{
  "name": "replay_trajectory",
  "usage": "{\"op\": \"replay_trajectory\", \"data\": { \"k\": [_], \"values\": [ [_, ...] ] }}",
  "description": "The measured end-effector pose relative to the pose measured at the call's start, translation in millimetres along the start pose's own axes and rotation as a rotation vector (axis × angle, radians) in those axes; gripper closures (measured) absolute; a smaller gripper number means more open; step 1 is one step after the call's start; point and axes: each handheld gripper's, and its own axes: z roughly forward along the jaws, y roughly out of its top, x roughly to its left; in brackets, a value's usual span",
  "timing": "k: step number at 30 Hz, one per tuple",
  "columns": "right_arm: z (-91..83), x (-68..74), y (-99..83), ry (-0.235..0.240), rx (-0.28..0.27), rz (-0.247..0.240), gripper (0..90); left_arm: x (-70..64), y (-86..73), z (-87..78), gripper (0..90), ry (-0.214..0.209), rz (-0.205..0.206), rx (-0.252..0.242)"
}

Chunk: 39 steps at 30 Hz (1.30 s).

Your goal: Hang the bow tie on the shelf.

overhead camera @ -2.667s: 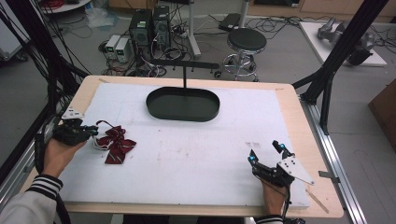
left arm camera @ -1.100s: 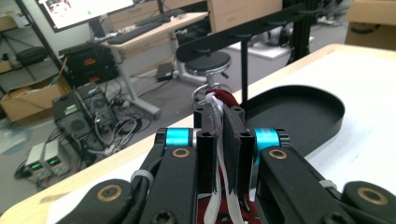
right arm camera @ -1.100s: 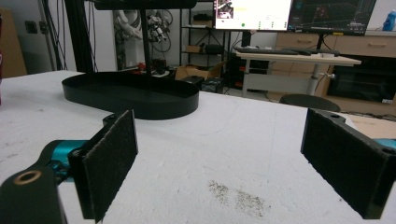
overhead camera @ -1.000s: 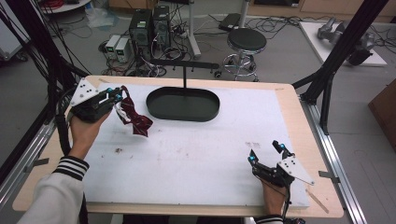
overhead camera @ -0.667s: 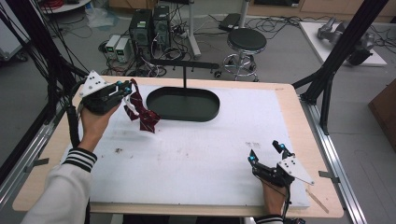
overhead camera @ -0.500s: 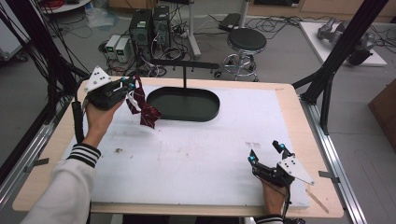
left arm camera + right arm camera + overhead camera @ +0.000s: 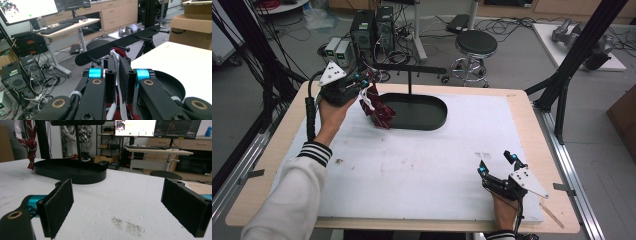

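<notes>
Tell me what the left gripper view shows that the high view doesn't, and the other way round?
The left gripper view alone shows the white cord pinched between its shut jaws, plus the pegs sticking out of the black bar.

The high view alone shows the whole foam-topped table, the person's striped sleeve, and the right gripper resting open near the front edge.

Both show the red ornament held by the left gripper, and the black oval tray.
</notes>
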Motion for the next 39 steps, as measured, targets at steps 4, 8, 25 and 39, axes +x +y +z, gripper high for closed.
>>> {"op": "replay_trajectory", "data": {
  "k": [4, 8, 25, 39],
  "values": [
    [0.0, -0.1, 0.0, 0.002, 0.0, 0.0, 9.9, 1.2, -0.6, 7.4, 83.7, 0.003, -0.001, -0.002],
    [0.0, -0.1, 0.1, 0.003, 0.001, 0.0, 9.9, 5.1, -2.2, 13.6, 83.7, 0.014, -0.003, 0.017],
    [-0.4, -1.1, -0.1, 0.005, -0.005, 0.003, 9.9, 14.8, 13.5, 40.4, 83.7, 0.028, 0.021, 0.042],
    [-1.1, -1.1, -0.4, 0.005, -0.01, 0.011, 9.9, 24.6, 12.2, 56.7, 83.5, 0.061, 0.005, 0.06]
  ]
}}
